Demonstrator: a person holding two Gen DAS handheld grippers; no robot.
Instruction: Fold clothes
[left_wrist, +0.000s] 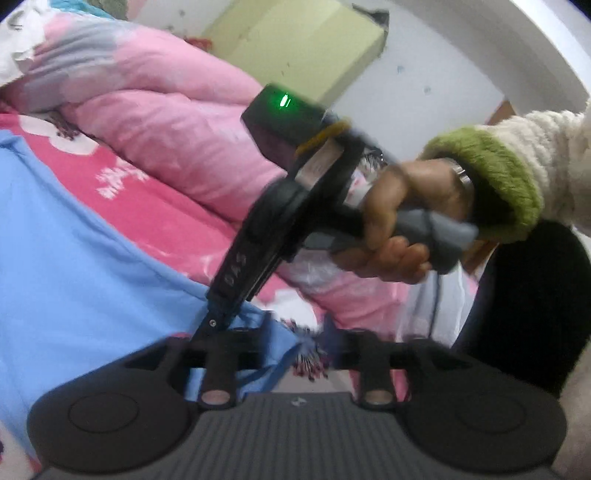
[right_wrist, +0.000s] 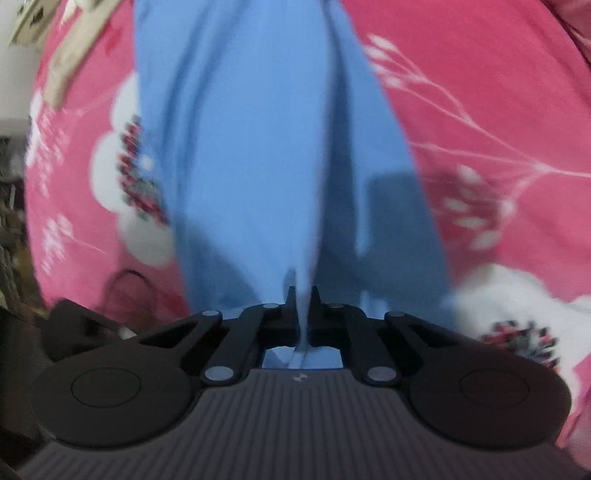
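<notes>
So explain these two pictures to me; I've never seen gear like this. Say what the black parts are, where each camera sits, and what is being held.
There is no robot here. A person holds a handheld tool with two-finger tongs in each hand, and a fisheye camera on each tool looks forward along its fingers.

The left wrist view shows the left tongs, open, above a bed. It also catches the right hand gripping the other tool.

The right wrist view shows the right tongs shut on a fold of the blue garment, which trails away over the pink flowered bedsheet. A pink quilt is heaped further back.
</notes>
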